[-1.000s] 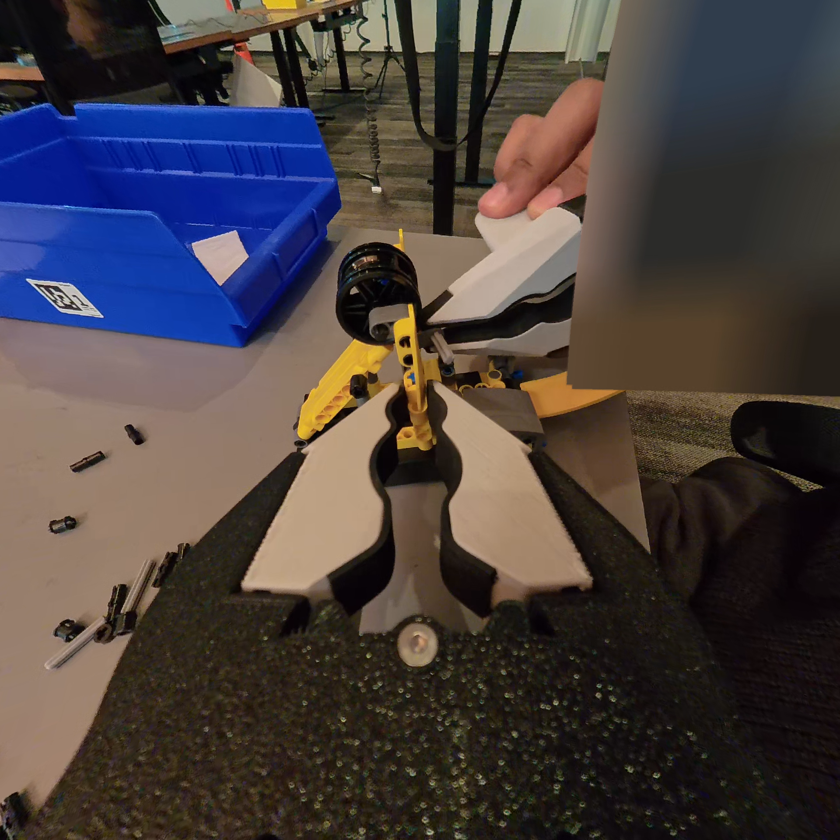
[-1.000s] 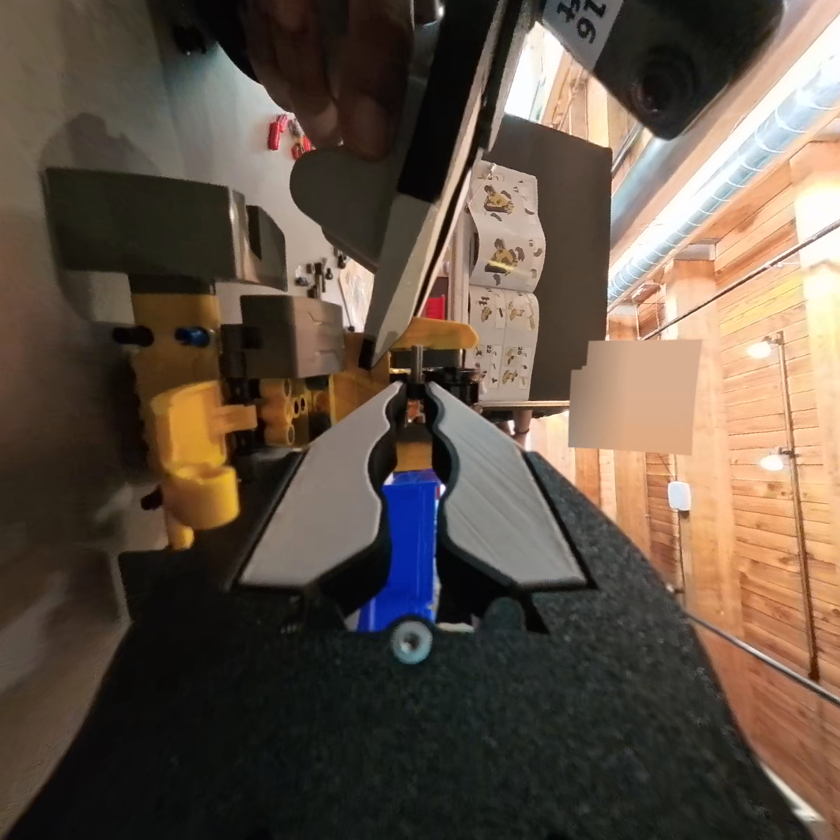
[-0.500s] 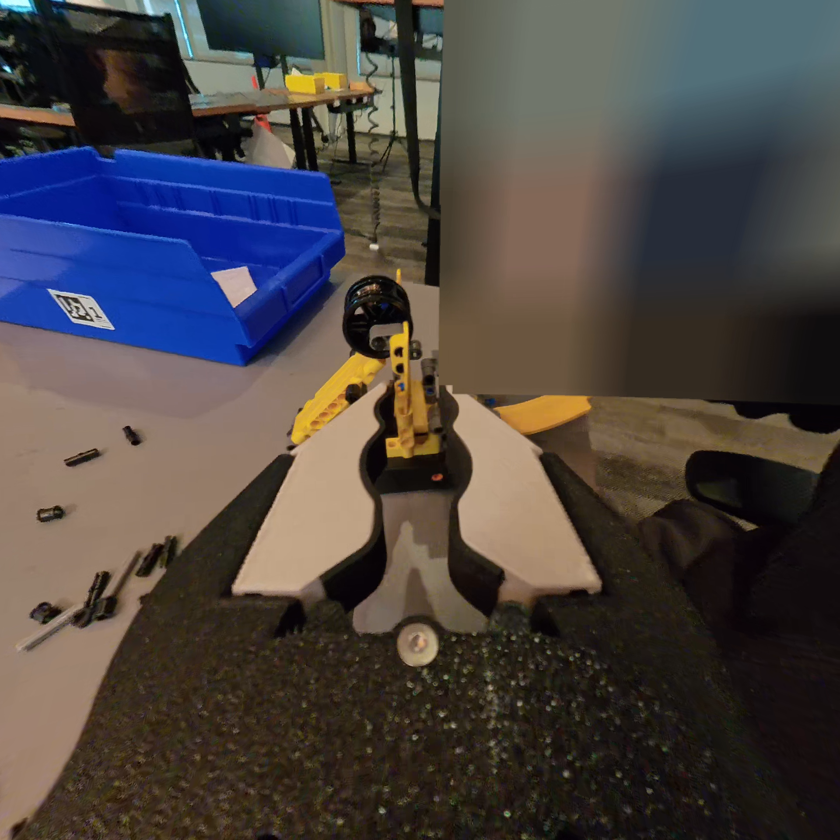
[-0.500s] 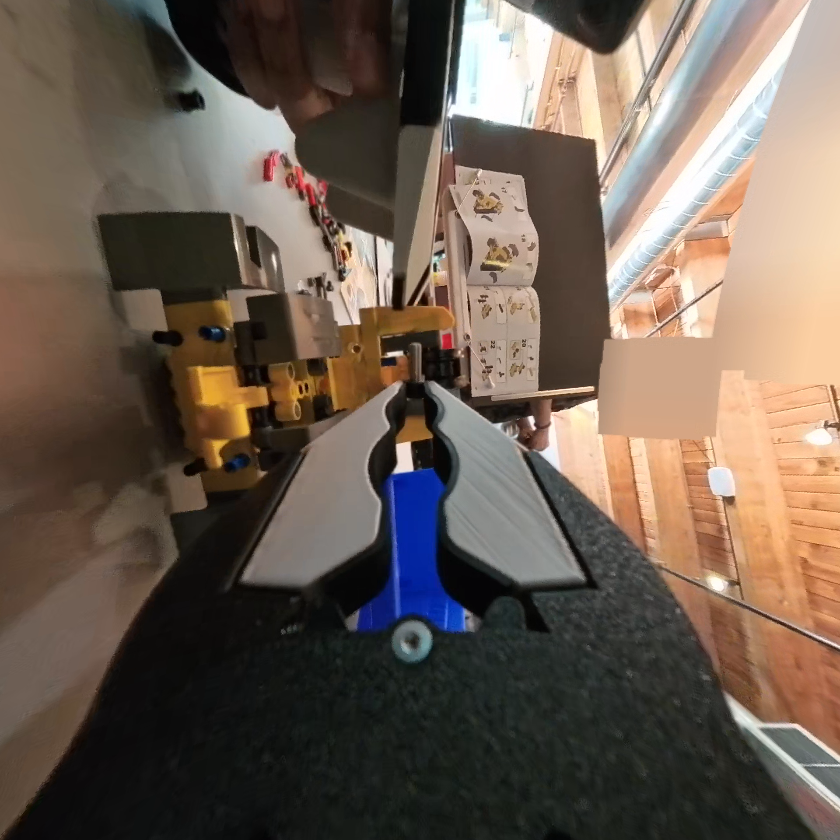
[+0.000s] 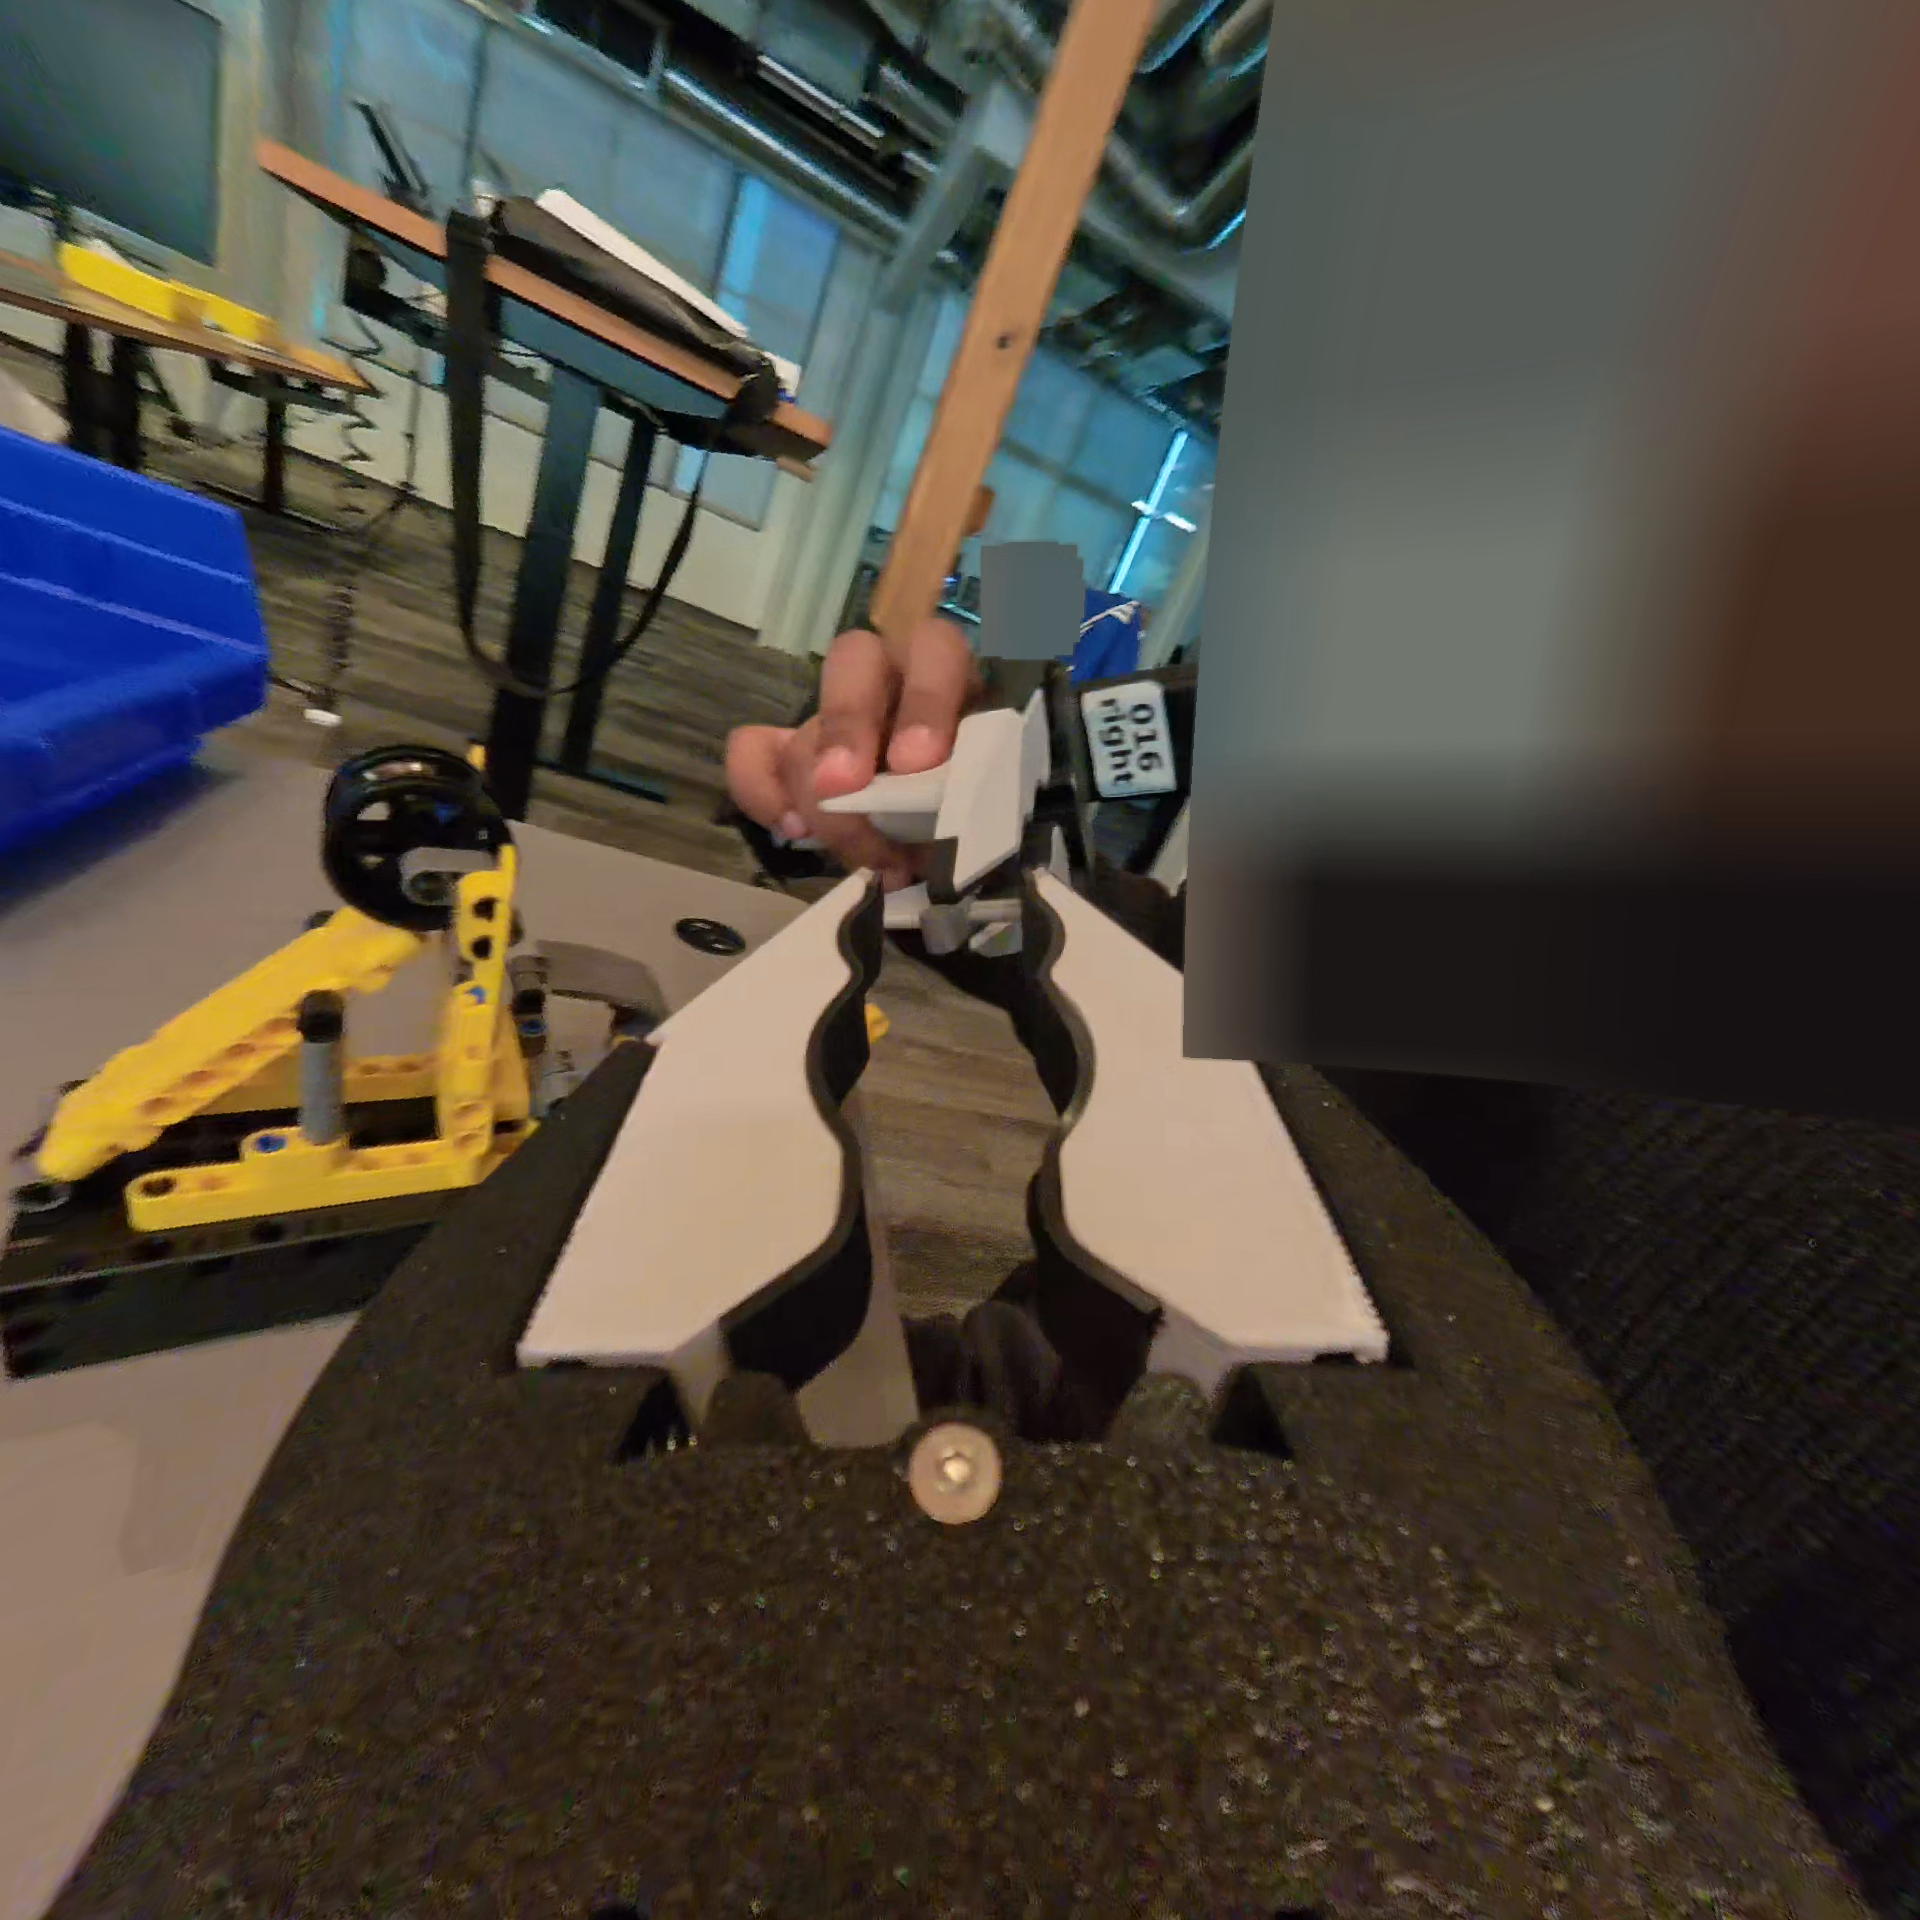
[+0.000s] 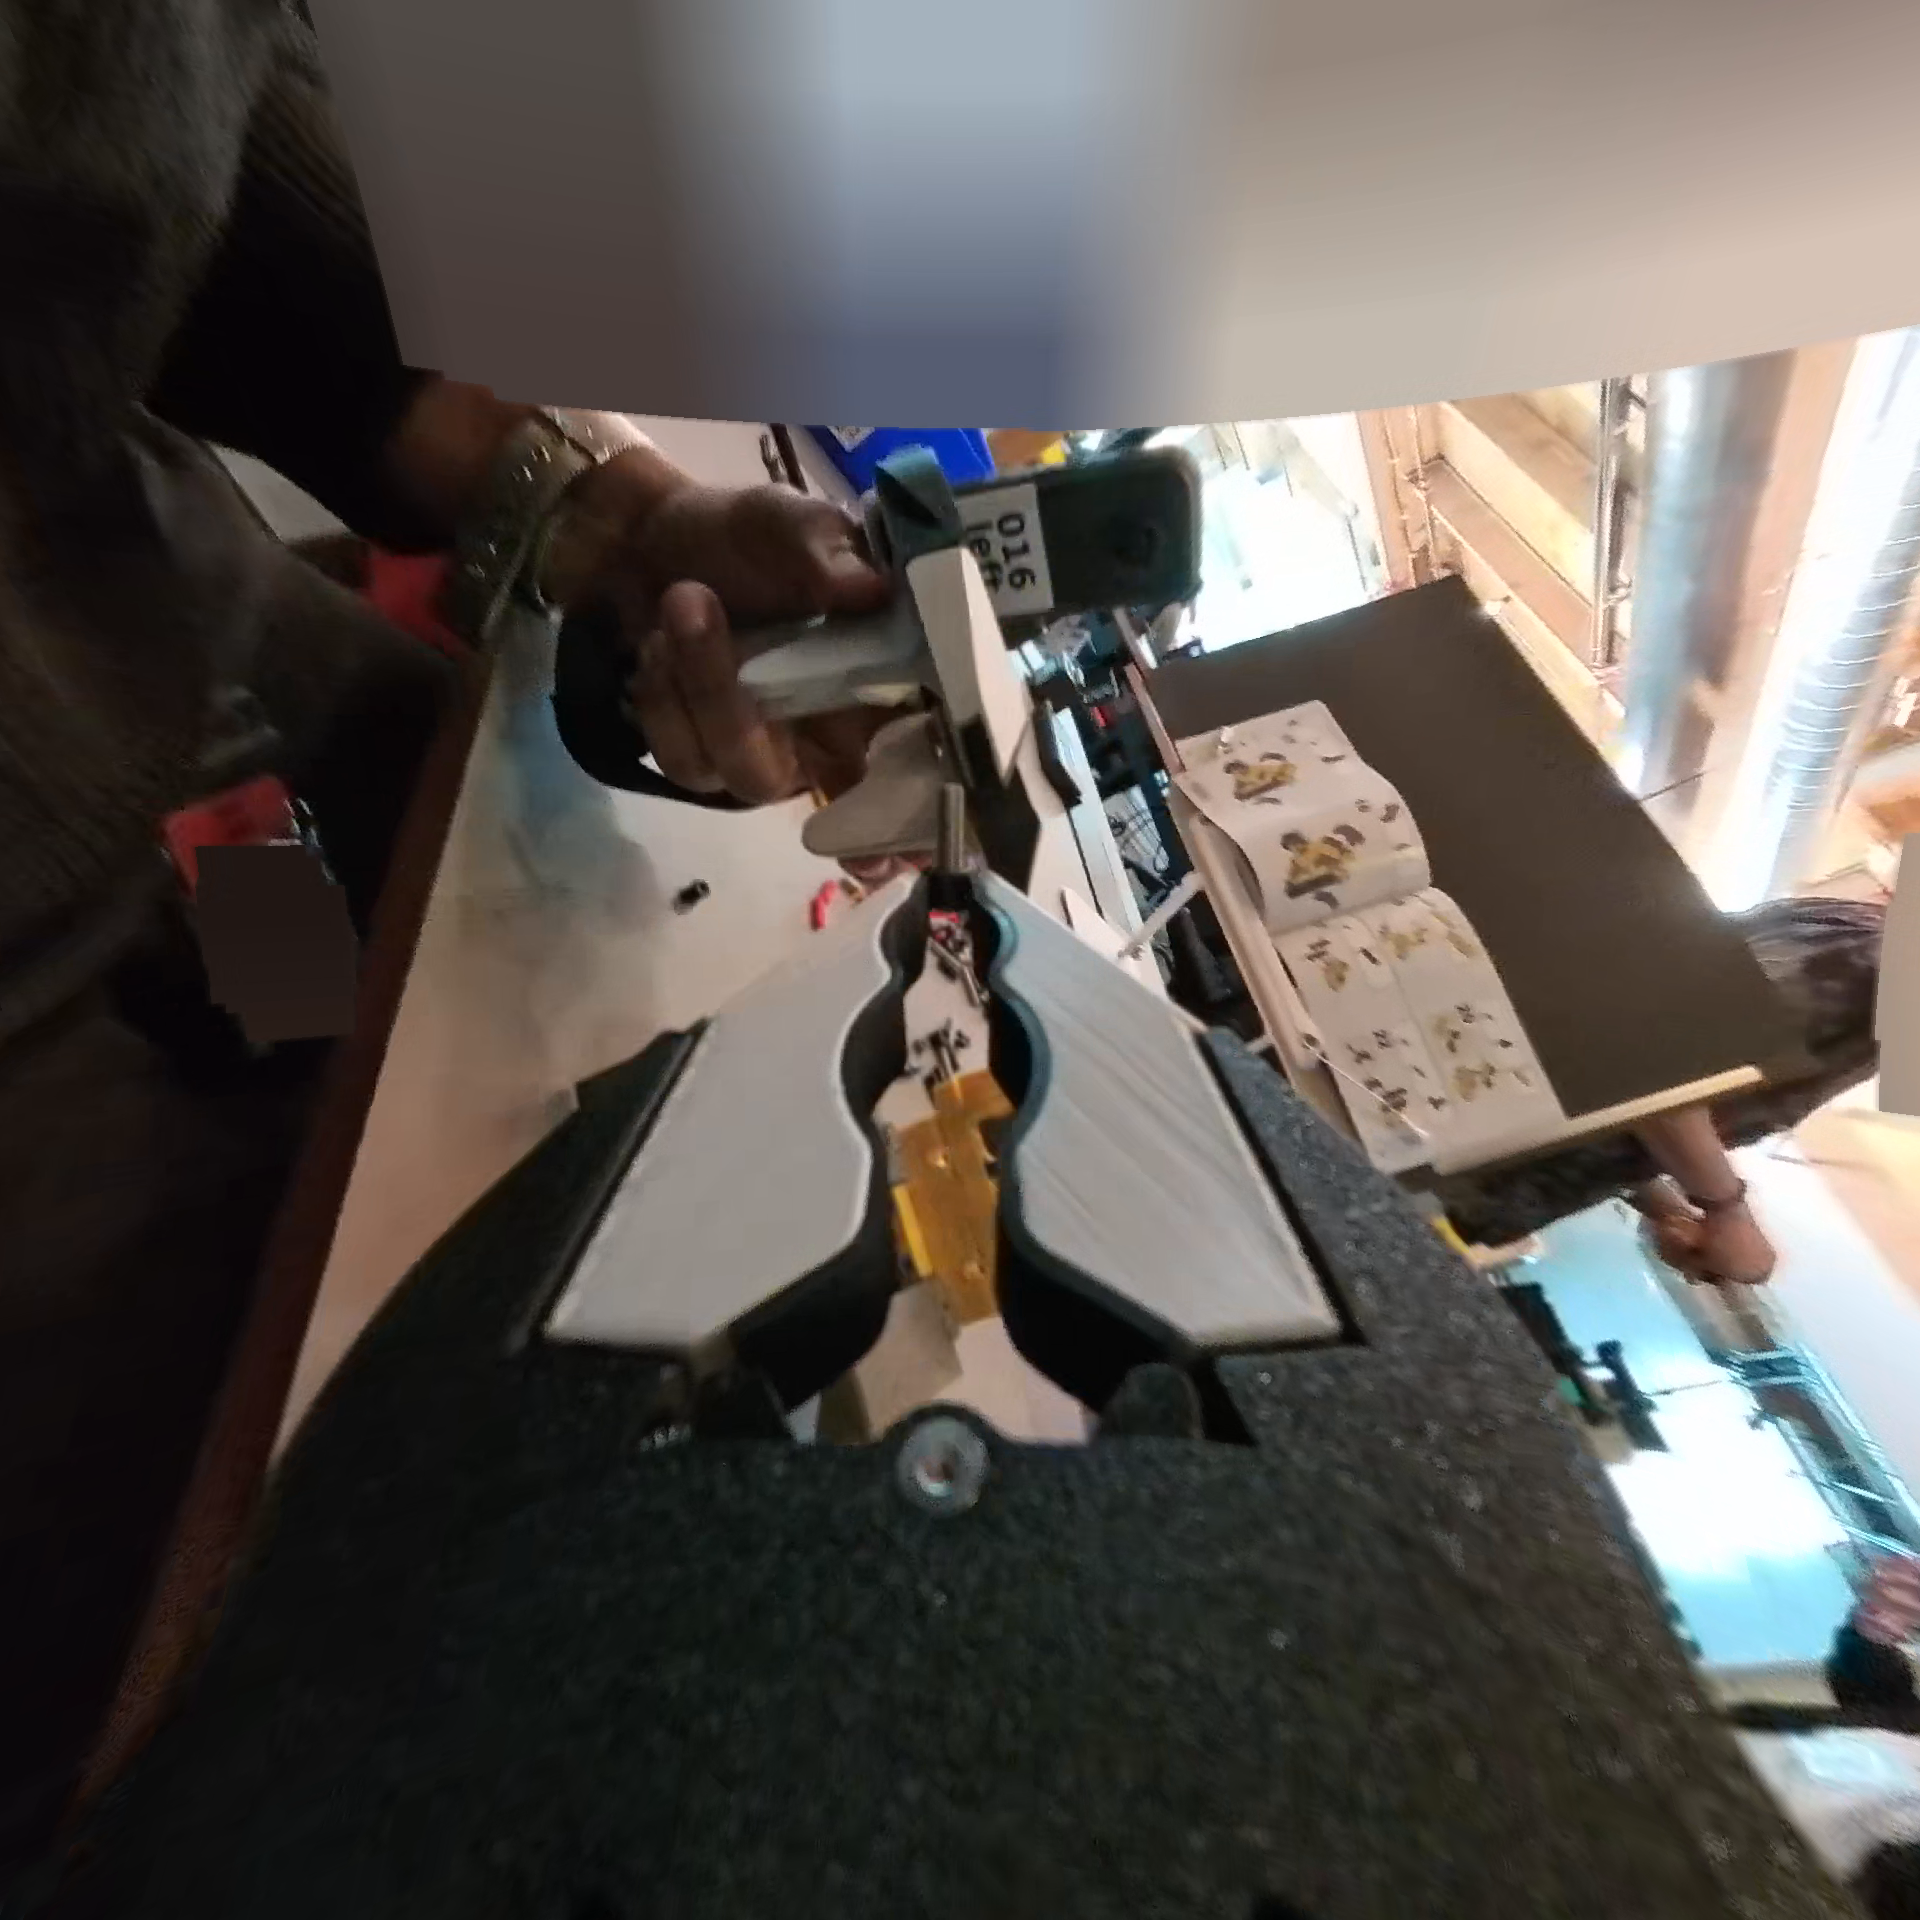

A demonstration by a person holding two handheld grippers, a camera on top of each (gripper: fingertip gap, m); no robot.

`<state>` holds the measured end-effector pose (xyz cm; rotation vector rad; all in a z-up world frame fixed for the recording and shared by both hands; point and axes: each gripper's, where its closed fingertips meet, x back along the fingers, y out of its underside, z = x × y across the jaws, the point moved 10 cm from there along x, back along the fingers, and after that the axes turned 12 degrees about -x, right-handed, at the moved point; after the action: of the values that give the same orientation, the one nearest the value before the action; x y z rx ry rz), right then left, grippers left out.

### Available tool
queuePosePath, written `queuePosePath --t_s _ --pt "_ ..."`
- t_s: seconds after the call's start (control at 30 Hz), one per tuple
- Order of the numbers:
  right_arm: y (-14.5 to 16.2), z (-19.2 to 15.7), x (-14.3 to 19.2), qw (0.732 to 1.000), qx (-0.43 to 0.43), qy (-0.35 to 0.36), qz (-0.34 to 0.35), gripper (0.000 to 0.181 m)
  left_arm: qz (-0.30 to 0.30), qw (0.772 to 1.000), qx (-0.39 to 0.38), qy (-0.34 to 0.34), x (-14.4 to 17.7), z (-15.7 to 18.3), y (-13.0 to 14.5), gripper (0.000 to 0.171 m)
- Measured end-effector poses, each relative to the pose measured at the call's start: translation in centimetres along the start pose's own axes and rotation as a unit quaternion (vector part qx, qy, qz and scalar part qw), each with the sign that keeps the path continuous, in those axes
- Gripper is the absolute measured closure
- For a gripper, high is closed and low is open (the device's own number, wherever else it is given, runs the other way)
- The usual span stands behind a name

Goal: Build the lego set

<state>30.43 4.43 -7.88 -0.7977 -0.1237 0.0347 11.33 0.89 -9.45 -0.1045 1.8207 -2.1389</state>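
Note:
My right gripper is shut on a small grey pin and holds it in the air above the table. My left gripper is open and empty; the grey pin sits between its fingertips, and I cannot tell if they touch. The two grippers face each other tip to tip. A yellow and black brick model with a black wheel stands on the grey table, left of my left gripper. A hand holds the right gripper.
A blue bin stands at the far left. A black ring lies behind the model. An open instruction booklet leans on a dark board. A yellow part and small red parts lie on the table. Left and right tips are no more than a few centimetres apart.
My left gripper has let go of the yellow model, opened and swung up to the right. My right gripper has come away from the model with the grey pin and now faces the left one.

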Motion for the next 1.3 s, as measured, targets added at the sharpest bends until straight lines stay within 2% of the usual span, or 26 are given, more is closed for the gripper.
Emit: queuePosePath --t_s 0.2,0.27,0.6,0.8,0.9,0.97,1.07,1.2,1.3 --pt "-0.8 0.1 -0.1 0.999 -0.021 -0.004 0.032 0.175 -0.019 0.999 0.015 0.024 0.0 0.3 0.5 0.15" --pt "-0.8 0.1 -0.2 0.999 -0.021 -0.005 0.032 0.175 -0.016 0.999 0.016 0.046 0.0 0.6 0.5 0.164" --pt "-0.7 -0.1 -0.3 0.999 -0.019 -0.013 0.037 0.174 0.005 0.996 0.05 0.067 0.0 0.2 0.5 0.164" --pt "-0.4 -0.1 -0.3 0.999 -0.034 -0.003 0.033 0.172 0.002 0.997 0.038 0.063 0.1 0.1 0.5 0.165" --pt "0.2 0.1 -0.1 0.994 -0.112 -0.017 0.01 0.15 0.018 0.998 0.031 0.05 0.4 -0.2 0.3 0.165" --pt "0.7 0.5 -0.1 0.981 -0.193 -0.03 -0.011 0.148 0.027 0.999 0.016 0.03 0.8 -0.4 0.1 0.166" --pt "1.3 1.7 0.1 0.955 -0.294 -0.013 -0.022 0.148 0.037 0.999 0.002 0.012 1.1 -0.5 -0.1 0.165" --pt "0.6 2.6 0.3 0.908 -0.415 -0.038 0.033 0.149 0.035 0.999 -0.004 0.011 1.0 -0.6 0.0 0.165" --pt "-0.1 2.9 0.3 0.887 -0.453 -0.051 0.069 0.149 0.036 0.999 -0.005 0.008 1.0 -0.6 0.0 0.165"
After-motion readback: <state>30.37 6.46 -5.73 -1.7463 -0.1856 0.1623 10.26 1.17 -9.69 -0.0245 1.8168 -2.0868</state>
